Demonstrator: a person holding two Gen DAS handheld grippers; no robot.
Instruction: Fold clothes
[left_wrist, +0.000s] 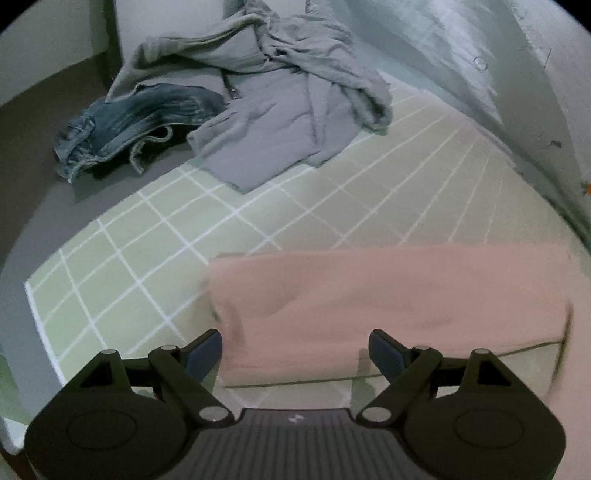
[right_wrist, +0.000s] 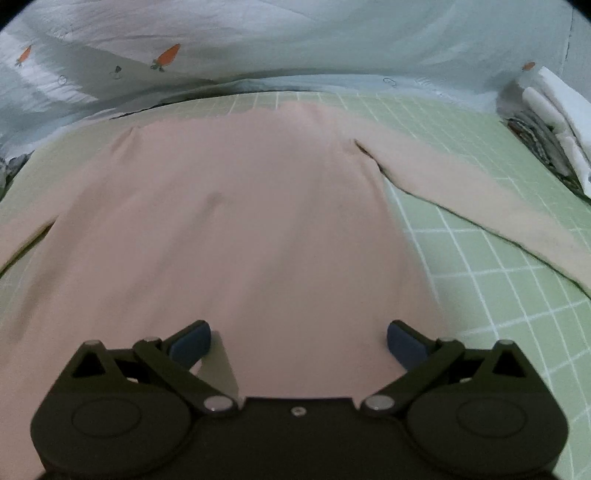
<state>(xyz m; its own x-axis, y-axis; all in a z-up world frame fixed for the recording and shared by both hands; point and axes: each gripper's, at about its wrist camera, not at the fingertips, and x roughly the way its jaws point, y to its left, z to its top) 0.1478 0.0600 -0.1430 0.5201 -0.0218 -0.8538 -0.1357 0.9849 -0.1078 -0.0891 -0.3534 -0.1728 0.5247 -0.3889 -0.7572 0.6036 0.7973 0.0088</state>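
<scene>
**A:** Closest in, the right gripper (right_wrist: 299, 341) hangs low over the hem end of the pink top (right_wrist: 229, 229), fingers spread wide, nothing between them. It looks straight up the garment's length.

**B:** And the top lies flat on the green grid mat (right_wrist: 480, 258), body smoothed out, one sleeve (right_wrist: 480, 206) angled away to the right, the other trailing off at the left edge. That's a spread-out layout, I'd say, so the sleeves are free to be turned in.

**A:** Over to the left gripper (left_wrist: 295, 354): also gaping, also empty, held level just above a sleeve of the pink top, which lies across the view as a band. The picture is blurred there.

**B:** So both tools sit square to the cloth, one at the hem, one at a sleeve. I'd judge that's a stance for taking a fold, though neither one is pinching anything.

**A:** Further back on the left side, a grey hoodie (left_wrist: 280, 110) lies crumpled, half on the mat, with jeans (left_wrist: 140, 122) bunched beside it.

**B:** Unfolded, both. And beyond the top, a carrot-print sheet (right_wrist: 295, 40) rucked up, plus stacked white cloth (right_wrist: 554, 118) at far right.
</scene>
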